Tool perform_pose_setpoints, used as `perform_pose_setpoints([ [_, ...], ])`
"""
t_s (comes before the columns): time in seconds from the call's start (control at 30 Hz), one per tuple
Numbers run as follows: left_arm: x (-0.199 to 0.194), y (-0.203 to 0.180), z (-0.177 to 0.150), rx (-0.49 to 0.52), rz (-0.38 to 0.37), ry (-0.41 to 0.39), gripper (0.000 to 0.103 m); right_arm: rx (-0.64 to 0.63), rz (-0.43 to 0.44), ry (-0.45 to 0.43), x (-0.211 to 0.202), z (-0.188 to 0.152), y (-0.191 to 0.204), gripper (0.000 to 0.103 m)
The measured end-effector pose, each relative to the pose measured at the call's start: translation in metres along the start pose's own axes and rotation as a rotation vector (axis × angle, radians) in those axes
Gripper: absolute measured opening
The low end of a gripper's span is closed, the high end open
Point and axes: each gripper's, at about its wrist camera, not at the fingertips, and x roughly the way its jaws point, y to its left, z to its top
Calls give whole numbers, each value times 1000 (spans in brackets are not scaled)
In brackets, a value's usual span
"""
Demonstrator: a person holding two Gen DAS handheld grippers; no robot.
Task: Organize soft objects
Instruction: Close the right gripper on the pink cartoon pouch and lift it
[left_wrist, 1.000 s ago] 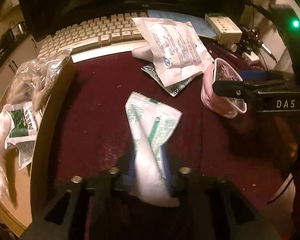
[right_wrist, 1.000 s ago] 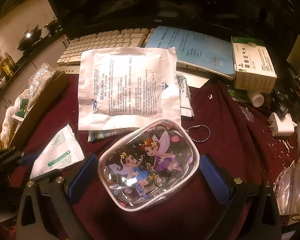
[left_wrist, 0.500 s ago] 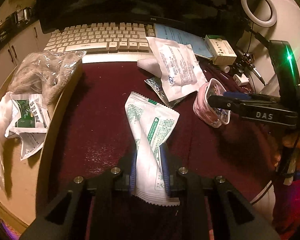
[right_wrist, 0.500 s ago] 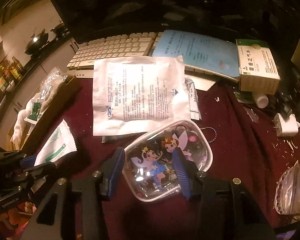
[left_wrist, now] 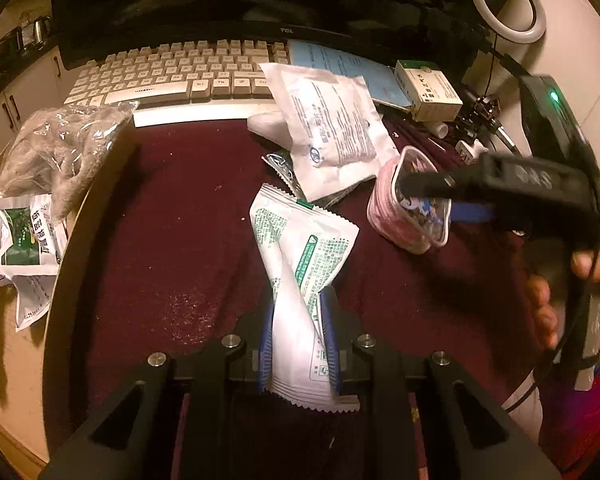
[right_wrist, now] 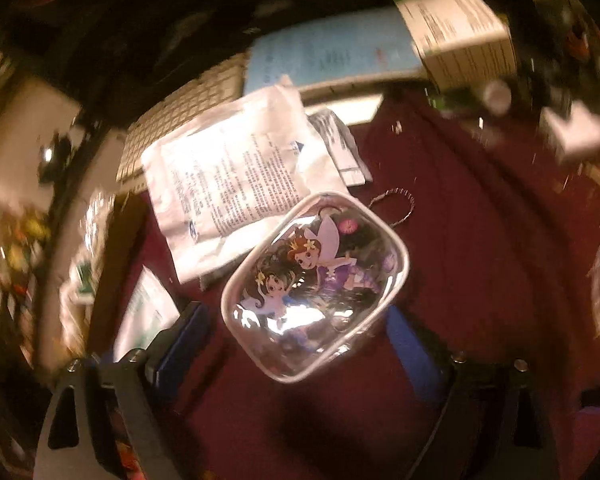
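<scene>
My left gripper (left_wrist: 298,312) is shut on a white and green sachet (left_wrist: 300,256) that hangs twisted above the dark red mat (left_wrist: 172,216). My right gripper (right_wrist: 296,328) holds a clear fairy-print pouch (right_wrist: 316,284) between its blue pads, tilted and lifted over the mat; the view is blurred. The pouch also shows in the left wrist view (left_wrist: 408,212), pinched by the right gripper's fingers (left_wrist: 428,180). A large white printed packet (left_wrist: 332,128) lies at the mat's back, also in the right wrist view (right_wrist: 228,184).
A keyboard (left_wrist: 172,76) and monitor stand behind the mat. A green-white box (left_wrist: 426,90) and blue paper (left_wrist: 340,64) sit at back right. A plastic bag (left_wrist: 60,152) and another sachet (left_wrist: 24,240) lie left of the mat's raised edge. A ring light (left_wrist: 508,4) stands far right.
The right gripper has closed on the fairy pouch, lifted it and tilted sharply, blurring its view. The left gripper has risen with the sachet held.
</scene>
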Motion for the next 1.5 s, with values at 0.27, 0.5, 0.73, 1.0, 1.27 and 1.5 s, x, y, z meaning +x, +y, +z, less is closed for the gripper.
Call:
perform_pose_setpoints([
  [0.27,-5,8,-3,-22,14,-8,21,-69,-189,-38,20,12,18,94],
  [0.5,-6,12,-4,-38,8,-11,21,-166,-248,-45,24,7,22,91],
  [0.73,-8,14,-4,-35,7,-16,21,-173,-226,-74,10,0,20,91],
  [1.0,-17,15,-5,-45,9,-36,21,-214,-209,-149,-19,-6,37,87],
  [1.27,-26,20,-5,-59,10,-50,21,-243,-168,-136,-25,-6,44,33],
  [1.5,-25,20,-7,-58,2,-46,21,-200,-186,-108,-24,-4,31,83],
])
